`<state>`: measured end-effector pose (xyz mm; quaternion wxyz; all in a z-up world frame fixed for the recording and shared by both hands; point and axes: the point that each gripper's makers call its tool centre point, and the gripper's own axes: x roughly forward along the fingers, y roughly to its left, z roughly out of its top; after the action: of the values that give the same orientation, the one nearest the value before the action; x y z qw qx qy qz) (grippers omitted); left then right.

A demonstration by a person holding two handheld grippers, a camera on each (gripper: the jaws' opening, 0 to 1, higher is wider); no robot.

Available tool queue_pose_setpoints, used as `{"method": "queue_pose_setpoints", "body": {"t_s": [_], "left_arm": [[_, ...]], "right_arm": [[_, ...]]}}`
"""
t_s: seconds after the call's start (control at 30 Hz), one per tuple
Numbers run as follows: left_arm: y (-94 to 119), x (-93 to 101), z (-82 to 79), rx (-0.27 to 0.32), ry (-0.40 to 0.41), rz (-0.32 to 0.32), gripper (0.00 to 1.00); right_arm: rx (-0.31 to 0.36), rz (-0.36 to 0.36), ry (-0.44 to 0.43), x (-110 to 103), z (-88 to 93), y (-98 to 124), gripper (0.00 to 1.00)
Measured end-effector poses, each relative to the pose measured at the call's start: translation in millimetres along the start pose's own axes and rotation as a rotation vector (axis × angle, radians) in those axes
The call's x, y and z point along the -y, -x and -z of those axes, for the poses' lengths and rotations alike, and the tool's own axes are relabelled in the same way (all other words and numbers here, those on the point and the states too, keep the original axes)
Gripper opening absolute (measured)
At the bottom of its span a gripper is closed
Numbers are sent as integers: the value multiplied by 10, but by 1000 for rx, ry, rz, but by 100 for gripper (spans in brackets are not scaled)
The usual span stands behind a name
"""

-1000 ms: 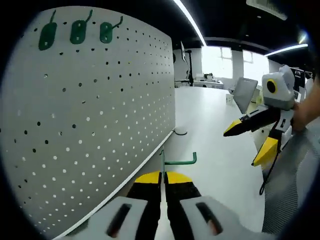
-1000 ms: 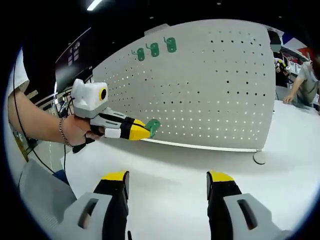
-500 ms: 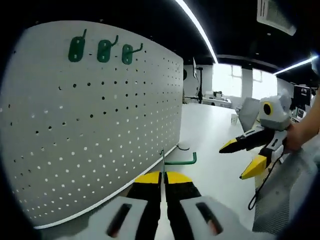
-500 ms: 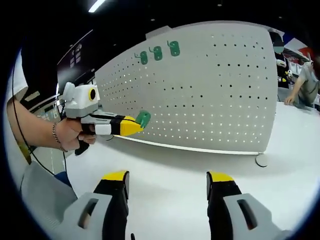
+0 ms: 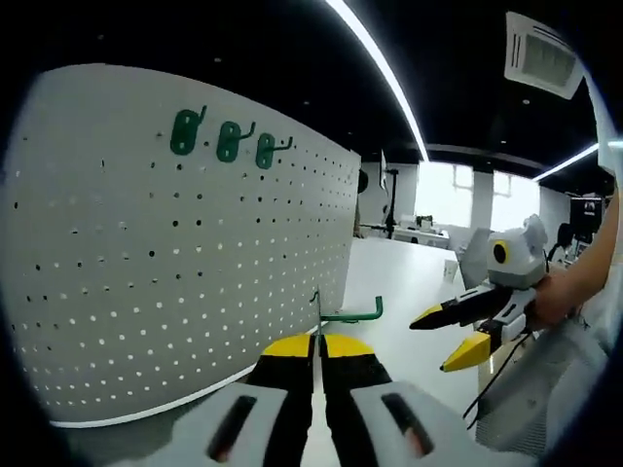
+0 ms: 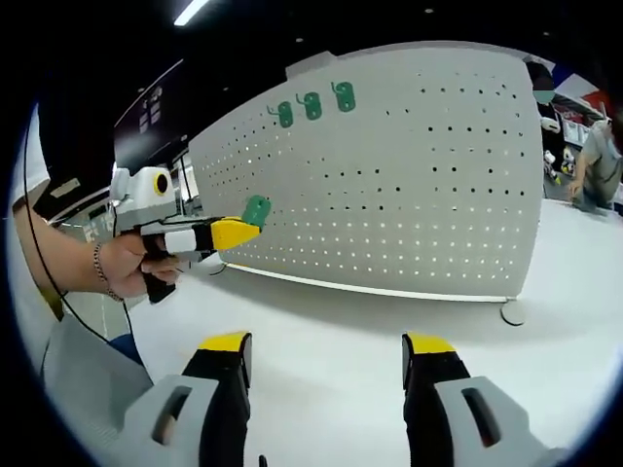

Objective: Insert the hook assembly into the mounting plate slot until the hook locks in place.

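A green hook [image 5: 343, 313] sticks up from my left gripper [image 5: 317, 342], whose yellow-tipped jaws are shut on its plate. In the right gripper view the same green hook [image 6: 256, 210] shows at the tip of the left gripper [image 6: 234, 233], held in the air in front of the white pegboard [image 6: 428, 185]. Three green hooks [image 5: 222, 139] hang in a row near the top of the white pegboard [image 5: 146, 282]; these three hooks [image 6: 311, 102] also show in the right gripper view. My right gripper [image 6: 326, 355] is open over the table with nothing between its jaws, and the right gripper [image 5: 450, 336] appears off to the side.
The pegboard stands upright on a white table [image 6: 341, 341] with a round foot [image 6: 512, 313] at its end. A person [image 6: 596, 161] bends over a table in the background. A hand [image 6: 136, 265] and forearm hold the left gripper.
The left gripper with its hook has risen and pulled away from the pegboard's lower edge. The right gripper has stayed open and nearly still.
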<state>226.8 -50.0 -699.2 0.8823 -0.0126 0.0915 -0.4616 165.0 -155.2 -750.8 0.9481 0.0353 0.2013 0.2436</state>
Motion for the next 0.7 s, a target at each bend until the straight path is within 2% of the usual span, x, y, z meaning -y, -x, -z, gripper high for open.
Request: {"method": "queue_pose_setpoints", "body": {"t_s": [0.03, 0.17, 0.37, 0.5, 0.6, 0.7], "left_arm": [[19, 11, -42, 23, 16, 2, 1], [81, 7, -98, 45, 36, 1, 1], [221, -14, -283, 117, 63, -18, 1], [289, -37, -339, 142, 75, -27, 1], [370, -63, -462, 196, 96, -46, 1], [407, -59, -503, 209, 95, -54, 1]], "right_arm": [[2, -2, 1, -8, -9, 3, 60], [14, -6, 2, -24, -39, 14, 60], [41, -17, 4, -75, -106, 28, 60], [43, -22, 7, -93, -107, 27, 60], [47, -23, 8, -100, -117, 39, 60], [47, -21, 9, -101, -118, 52, 60]]}}
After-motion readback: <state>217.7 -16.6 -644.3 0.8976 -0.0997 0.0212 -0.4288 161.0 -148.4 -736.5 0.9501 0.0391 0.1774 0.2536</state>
